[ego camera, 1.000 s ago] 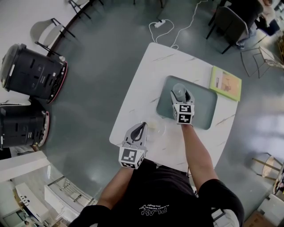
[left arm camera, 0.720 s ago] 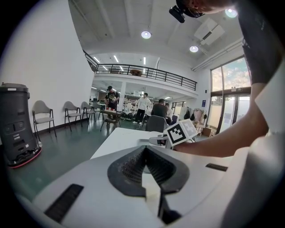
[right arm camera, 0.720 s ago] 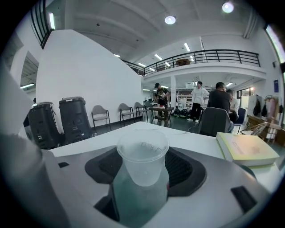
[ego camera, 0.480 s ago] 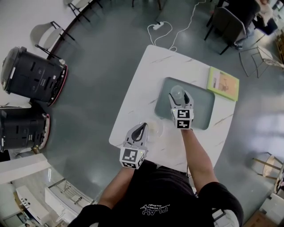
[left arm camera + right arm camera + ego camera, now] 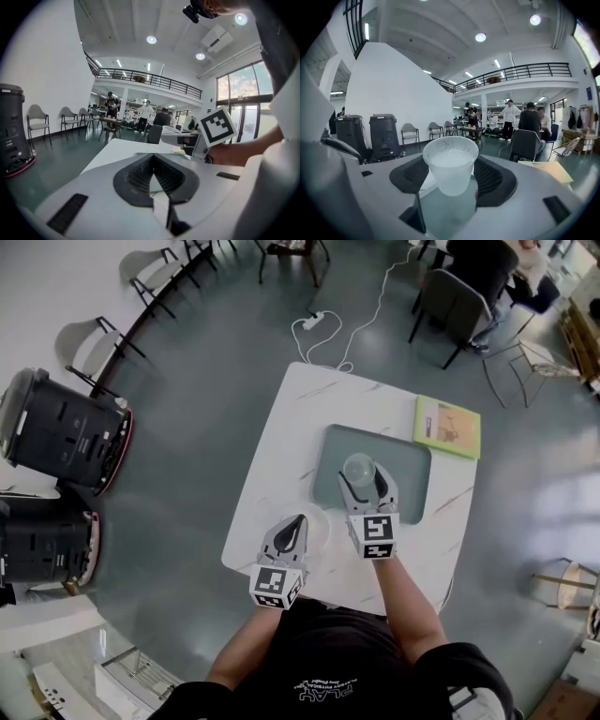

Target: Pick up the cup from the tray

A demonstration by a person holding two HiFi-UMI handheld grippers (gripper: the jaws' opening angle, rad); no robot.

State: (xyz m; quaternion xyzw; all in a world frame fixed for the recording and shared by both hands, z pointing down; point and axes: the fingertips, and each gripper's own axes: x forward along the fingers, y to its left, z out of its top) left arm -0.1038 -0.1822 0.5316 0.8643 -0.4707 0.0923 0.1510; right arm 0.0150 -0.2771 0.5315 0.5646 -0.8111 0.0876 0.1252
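Note:
A translucent plastic cup (image 5: 358,466) sits between the fingers of my right gripper (image 5: 360,478), which is shut on it over the front left part of the grey-green tray (image 5: 408,486). In the right gripper view the cup (image 5: 450,161) stands upright between the dark pads, its base a little above the tray (image 5: 445,213). My left gripper (image 5: 297,521) is shut and holds nothing, near the table's front left edge, over a clear round dish (image 5: 317,524). The left gripper view shows the jaws (image 5: 153,164) pressed together and the right gripper's marker cube (image 5: 216,130) to the right.
A yellow-green booklet (image 5: 447,426) lies right of the tray on the white marble table (image 5: 281,451). Two black bins (image 5: 61,423) stand on the floor to the left. Chairs and a power strip (image 5: 313,321) with its cable lie beyond the table.
My right gripper has drawn back toward me with the cup held in it, from mid-tray to the tray's near left part. The left gripper stays shut by the dish.

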